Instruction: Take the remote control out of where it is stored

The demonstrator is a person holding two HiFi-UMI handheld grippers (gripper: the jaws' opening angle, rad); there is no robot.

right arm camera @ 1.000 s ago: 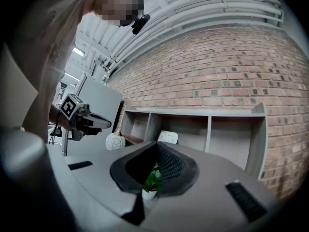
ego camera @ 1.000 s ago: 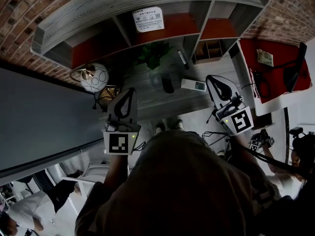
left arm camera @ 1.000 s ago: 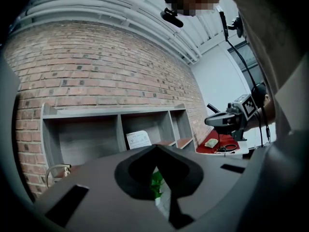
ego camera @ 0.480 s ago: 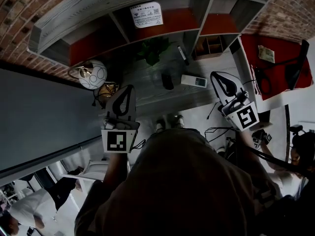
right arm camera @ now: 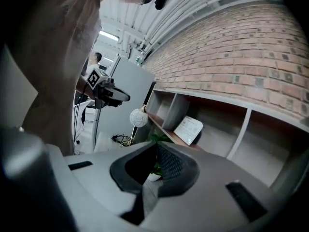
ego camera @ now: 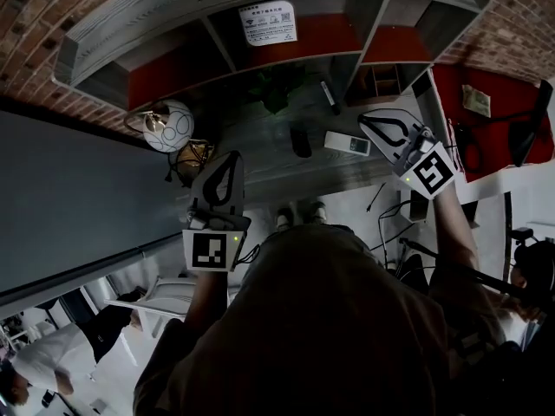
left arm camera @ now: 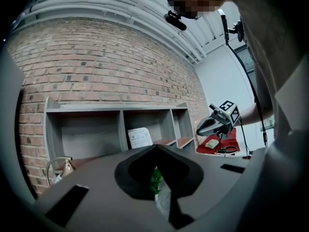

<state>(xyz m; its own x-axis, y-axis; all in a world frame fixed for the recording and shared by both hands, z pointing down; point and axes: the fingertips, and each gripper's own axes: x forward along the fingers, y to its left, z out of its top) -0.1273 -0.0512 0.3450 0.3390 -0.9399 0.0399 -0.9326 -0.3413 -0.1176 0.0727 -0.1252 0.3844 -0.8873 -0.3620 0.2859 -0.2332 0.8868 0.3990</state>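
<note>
1. Head view: a slim white rectangular plastic remote control [ego camera: 347, 143] is lying on the grey wooden desk [ego camera: 253, 144], just left of the right gripper [ego camera: 366, 121].
2. Left gripper view: the left gripper [left arm camera: 155, 147] is pressing its jaws together, empty.
3. Right gripper view: the jaws are likewise meeting, empty. The remote is probably light, stiff and slippery; pinch its long edges mid-length.

We cannot read the print on the sheet [ego camera: 268, 22] in the shelf [ego camera: 173, 24]. The dark object [ego camera: 300, 140] at the middle of the table [ego camera: 260, 159] is too dim to name. The person's hood [ego camera: 329, 319] hides its near edge.
</note>
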